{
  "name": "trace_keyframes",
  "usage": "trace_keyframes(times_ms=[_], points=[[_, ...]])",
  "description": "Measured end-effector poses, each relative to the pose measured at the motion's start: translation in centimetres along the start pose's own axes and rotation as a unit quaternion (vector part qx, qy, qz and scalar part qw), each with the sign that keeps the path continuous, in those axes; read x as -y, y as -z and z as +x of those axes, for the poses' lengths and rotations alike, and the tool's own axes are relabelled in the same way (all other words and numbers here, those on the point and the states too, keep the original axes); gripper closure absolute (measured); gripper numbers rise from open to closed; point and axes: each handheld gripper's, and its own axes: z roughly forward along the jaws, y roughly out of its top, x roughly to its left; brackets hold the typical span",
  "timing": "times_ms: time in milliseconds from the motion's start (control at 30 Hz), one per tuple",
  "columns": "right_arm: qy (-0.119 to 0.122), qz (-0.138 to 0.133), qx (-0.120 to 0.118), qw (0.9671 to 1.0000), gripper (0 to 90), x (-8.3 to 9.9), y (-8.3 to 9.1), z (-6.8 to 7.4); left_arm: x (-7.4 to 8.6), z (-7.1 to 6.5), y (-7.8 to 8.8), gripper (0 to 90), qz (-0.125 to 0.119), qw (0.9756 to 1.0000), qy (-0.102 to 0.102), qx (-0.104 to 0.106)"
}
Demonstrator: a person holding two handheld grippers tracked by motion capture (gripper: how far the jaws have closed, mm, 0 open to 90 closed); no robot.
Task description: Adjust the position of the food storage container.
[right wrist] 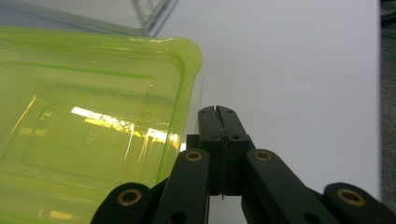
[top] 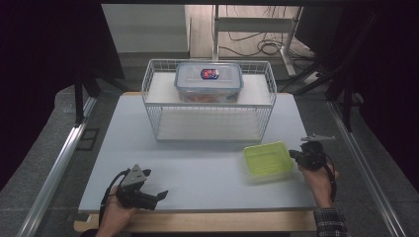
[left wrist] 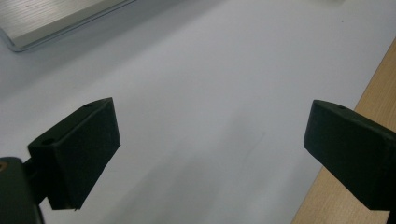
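A shallow, translucent green plastic tub [top: 267, 159] lies on the white table at the right front. In the right gripper view its rim [right wrist: 187, 70] is just left of my right gripper [right wrist: 218, 112]. That gripper's jaws are pressed together with nothing between them. In the high view the right gripper [top: 292, 154] points left at the tub's right edge; I cannot tell whether it touches. My left gripper [top: 154, 183] rests at the front left, held in a hand. Its jaws [left wrist: 210, 140] stand wide open over bare table.
A white wire basket [top: 158, 123] stands at the back middle of the table [top: 197, 173]. A clear lidded box [top: 208, 81] with a red and blue label sits on top of it. The table's wooden edge [left wrist: 369, 107] runs close to the left gripper.
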Motion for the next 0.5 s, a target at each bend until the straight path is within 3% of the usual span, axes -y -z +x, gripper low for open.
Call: trace_keyframes(times_ms=[267, 500], points=[[0.031, 0.008, -0.024, 0.9992, 89.6, 0.0, -0.2, 3.1, 0.0, 0.0, 0.0, 3.5, -0.001, 1.0, 0.001, 0.0], [0.062, 0.018, -0.056, 0.9963, 89.5, 0.1, -0.4, 6.2, 0.0, 0.0, 0.0, 3.5, 0.0, 1.0, 0.0, 0.001]])
